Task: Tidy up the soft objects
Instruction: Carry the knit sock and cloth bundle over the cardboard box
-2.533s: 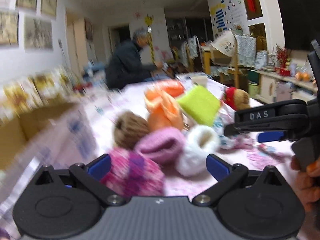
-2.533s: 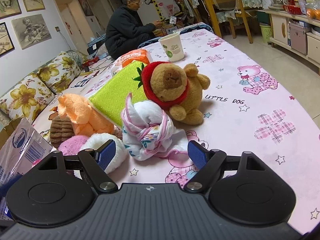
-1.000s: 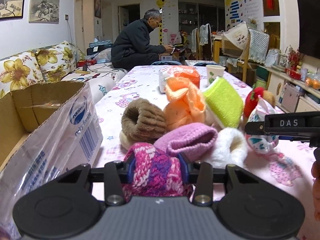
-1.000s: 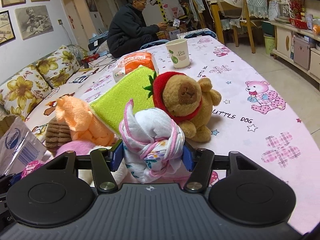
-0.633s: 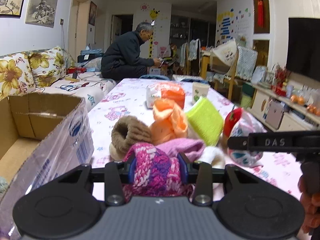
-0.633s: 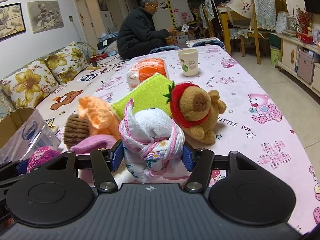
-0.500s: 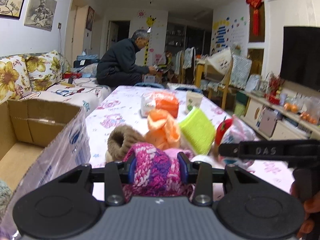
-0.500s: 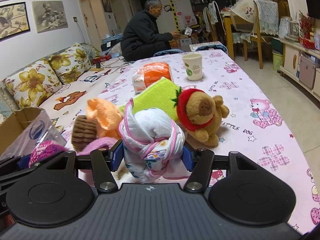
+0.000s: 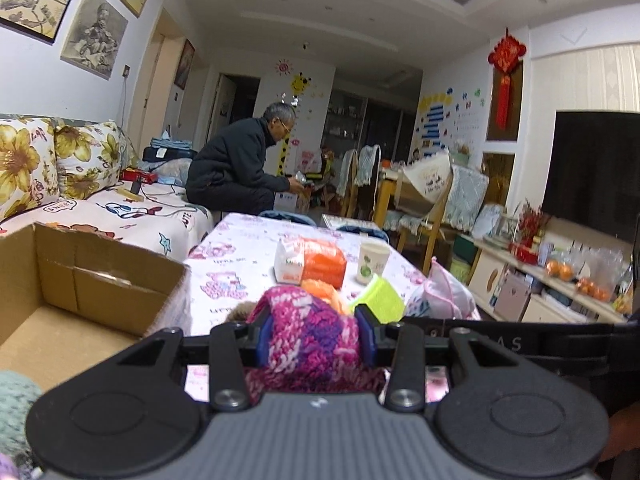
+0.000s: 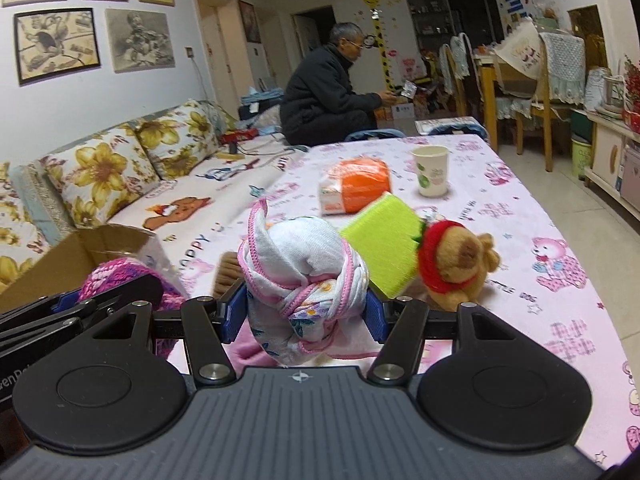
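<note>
While left gripper [image 9: 316, 334] clamps knit hat [image 9: 310, 336] | right gripper [image 10: 306, 314] clamps cloth bundle [image 10: 304, 276]

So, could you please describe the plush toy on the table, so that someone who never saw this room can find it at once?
Look at the long table with the pink cartoon cloth. Near its close end, right of the lime-green cloth, lies a small brown plush animal. Only it has a face and a red strawberry-like hood; its neighbours are plain cloths and knits.

Dim warm indoor light, strong fisheye bending at the edges, slight motion blur, dark vignetted corners.
</note>
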